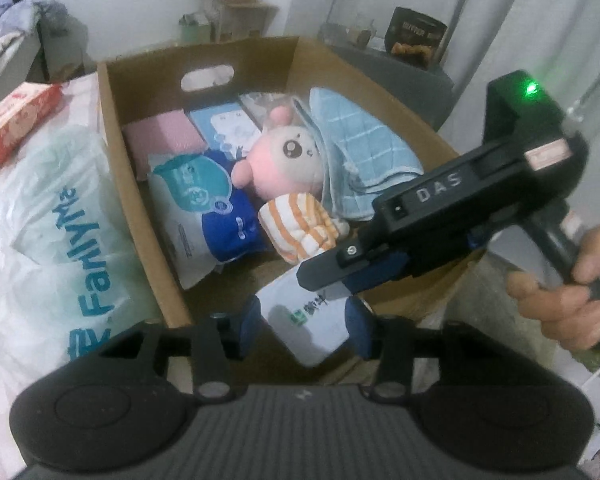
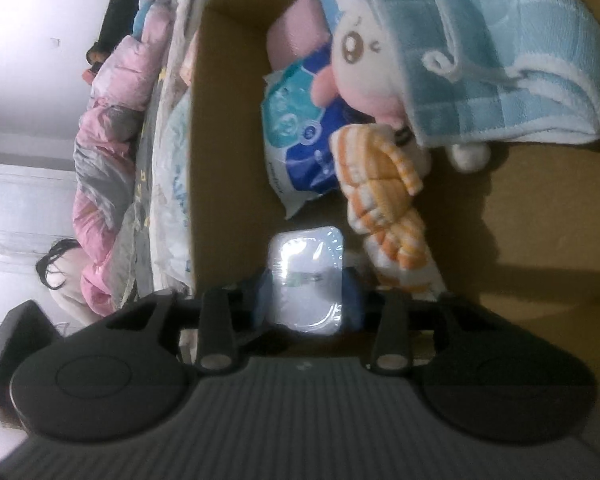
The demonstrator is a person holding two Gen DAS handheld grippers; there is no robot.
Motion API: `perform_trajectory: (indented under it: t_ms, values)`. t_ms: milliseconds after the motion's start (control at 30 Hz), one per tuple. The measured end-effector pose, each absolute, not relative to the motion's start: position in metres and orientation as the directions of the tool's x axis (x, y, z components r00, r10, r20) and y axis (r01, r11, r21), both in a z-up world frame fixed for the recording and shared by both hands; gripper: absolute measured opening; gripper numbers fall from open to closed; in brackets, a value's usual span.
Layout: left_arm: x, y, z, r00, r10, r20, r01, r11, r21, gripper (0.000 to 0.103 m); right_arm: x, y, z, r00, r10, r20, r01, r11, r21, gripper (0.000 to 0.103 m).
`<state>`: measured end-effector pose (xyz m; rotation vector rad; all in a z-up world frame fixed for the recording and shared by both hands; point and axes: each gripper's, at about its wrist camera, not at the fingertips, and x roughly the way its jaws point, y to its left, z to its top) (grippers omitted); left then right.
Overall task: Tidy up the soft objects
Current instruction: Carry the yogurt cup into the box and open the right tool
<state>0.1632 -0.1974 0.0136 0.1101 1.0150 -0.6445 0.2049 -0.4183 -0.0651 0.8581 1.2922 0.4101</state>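
A cardboard box (image 1: 148, 208) holds a pink plush toy (image 1: 284, 160), a light blue checked towel (image 1: 356, 136), an orange striped cloth (image 1: 300, 224), a blue and white tissue pack (image 1: 204, 204) and a pink block (image 1: 164, 136). My left gripper (image 1: 306, 324) is shut on a small white tissue pack (image 1: 308, 320) over the box's near edge. My right gripper (image 2: 306, 292) is shut on the same white pack (image 2: 306, 280) from its end. In the left wrist view the right gripper (image 1: 332, 276) reaches in from the right, and its fingertips touch the pack's top.
A white FamilyMart plastic bag (image 1: 48, 232) and a red carton (image 1: 16, 120) lie left of the box. Pink bedding (image 2: 108, 128) lies beyond the box wall (image 2: 220, 120). Small boxes (image 1: 236, 8) and a dark snack bag (image 1: 416, 36) stand by the far wall.
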Motion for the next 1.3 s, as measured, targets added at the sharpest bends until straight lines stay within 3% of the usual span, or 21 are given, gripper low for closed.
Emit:
perform_trajectory:
  t_ms: [367,567,667,767,833,900,1100,1300]
  values:
    - [0.137,-0.155,0.043,0.459,-0.478,-0.749,0.525,0.826,-0.205,0.048,0.211,-0.412,-0.078,0.280,0.680,-0.678,0.190,0.653,0.733,0.044]
    - [0.126,-0.114,0.046,0.528,-0.428,-0.733,0.458,0.871,-0.178,0.049,0.215,-0.394,-0.088,0.276,0.696,-0.663,0.194,0.635,0.748,0.041]
    - [0.121,-0.089,0.045,0.552,-0.415,-0.723,0.414,0.889,-0.195,0.055,0.214,-0.391,-0.086,0.292,0.699,-0.653,0.180,0.630,0.755,0.042]
    - [0.114,-0.063,0.042,0.590,-0.381,-0.711,0.359,0.914,-0.192,0.065,0.211,-0.393,-0.071,0.330,0.680,-0.655,0.133,0.654,0.745,0.048]
    - [0.109,-0.047,0.040,0.621,-0.335,-0.709,0.312,0.935,-0.168,0.066,0.206,-0.395,-0.055,0.384,0.639,-0.667,0.091,0.692,0.716,0.070]
    - [0.104,-0.032,0.038,0.645,-0.298,-0.704,0.277,0.949,-0.149,0.067,0.199,-0.396,-0.037,0.450,0.592,-0.669,0.053,0.730,0.681,0.077]
    - [0.094,0.005,0.026,0.684,-0.208,-0.699,0.188,0.976,-0.106,0.067,0.187,-0.374,0.004,0.538,0.588,-0.604,-0.049,0.737,0.674,0.077]
    - [0.094,0.030,0.016,0.700,-0.167,-0.694,0.134,0.986,-0.103,0.066,0.203,-0.308,0.034,0.497,0.664,-0.558,-0.207,0.715,0.667,0.077]
